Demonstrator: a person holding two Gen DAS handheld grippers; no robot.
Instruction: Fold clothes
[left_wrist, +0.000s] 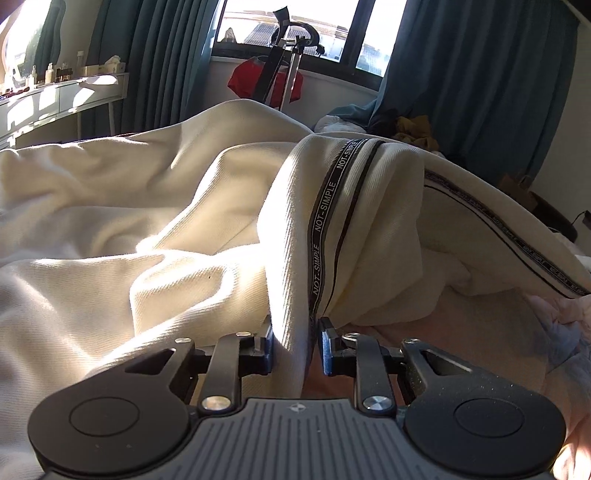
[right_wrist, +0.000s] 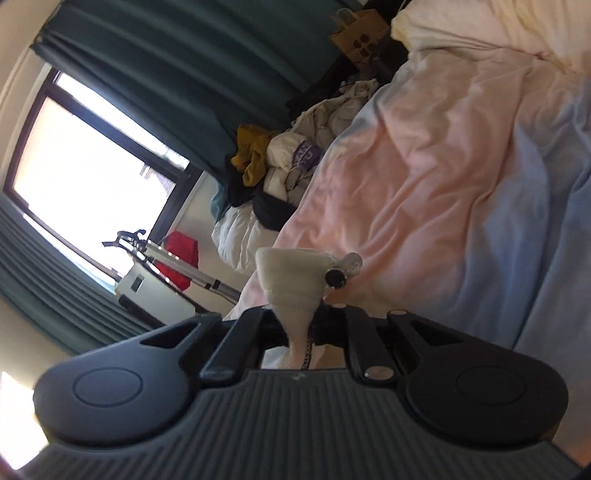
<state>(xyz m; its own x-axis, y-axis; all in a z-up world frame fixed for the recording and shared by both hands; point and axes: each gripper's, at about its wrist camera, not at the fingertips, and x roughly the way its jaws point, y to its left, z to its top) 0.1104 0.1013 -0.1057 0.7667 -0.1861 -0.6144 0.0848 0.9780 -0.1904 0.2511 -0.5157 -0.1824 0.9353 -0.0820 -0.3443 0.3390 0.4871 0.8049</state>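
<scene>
Both grippers gripping the cream garment over the bed.

Left gripper (left_wrist: 295, 345) is pinching a fold of the cream garment (left_wrist: 166, 229) beside its black "NOT-SIMPLE" tape (left_wrist: 325, 229); right gripper (right_wrist: 299, 332) is clamping a bunched, drawcord-toggled edge (right_wrist: 291, 280). Garment is lying rumpled ahead of the left jaws on the pink-blue bedsheet (right_wrist: 424, 166). Judgement: keeping both grips tensioned and level should flatten wrinkles before creasing.
</scene>
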